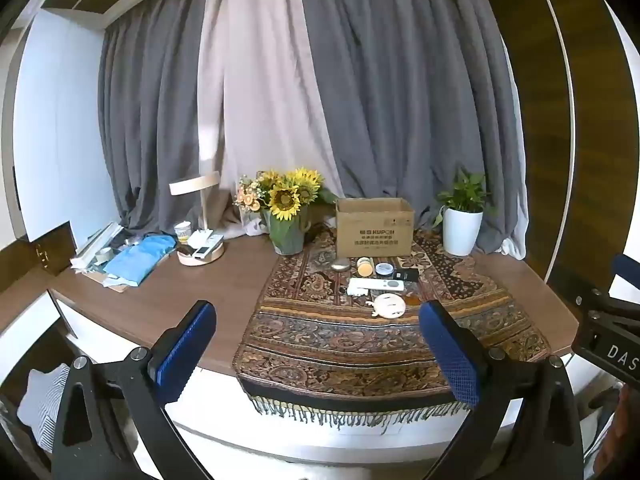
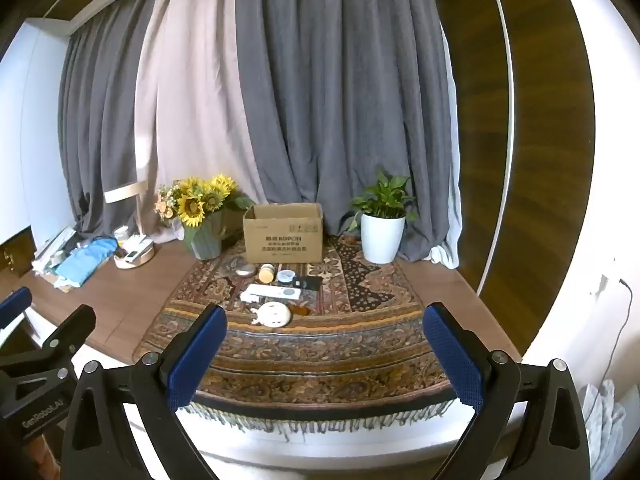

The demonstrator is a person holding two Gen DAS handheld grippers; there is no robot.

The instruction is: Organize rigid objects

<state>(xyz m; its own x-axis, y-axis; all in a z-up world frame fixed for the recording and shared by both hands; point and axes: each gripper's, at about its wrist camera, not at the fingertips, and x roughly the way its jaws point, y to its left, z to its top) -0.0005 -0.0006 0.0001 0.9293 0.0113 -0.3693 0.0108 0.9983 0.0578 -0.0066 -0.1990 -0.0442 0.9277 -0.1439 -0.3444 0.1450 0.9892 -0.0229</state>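
Nothing had been put away yet, as far as I could judge. My left gripper (image 1: 318, 344) stood wide open and empty, short of the desk edge. On the patterned runner (image 1: 360, 344) the small items lay loose, from the metal tin (image 1: 340, 265) to the white remote (image 1: 375, 284), before the open cardboard box (image 1: 375, 226). My right gripper (image 2: 324, 350) gaped empty too.

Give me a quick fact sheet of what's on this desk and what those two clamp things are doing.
Surface: wooden desk under a patterned cloth
Container: open cardboard box at the back
Small items: white remote, round white disc, two small jars, silver oval, dark card, all in front of the box
Decor: sunflowers, potted plant
Left gripper: open, empty
Right gripper: open, empty
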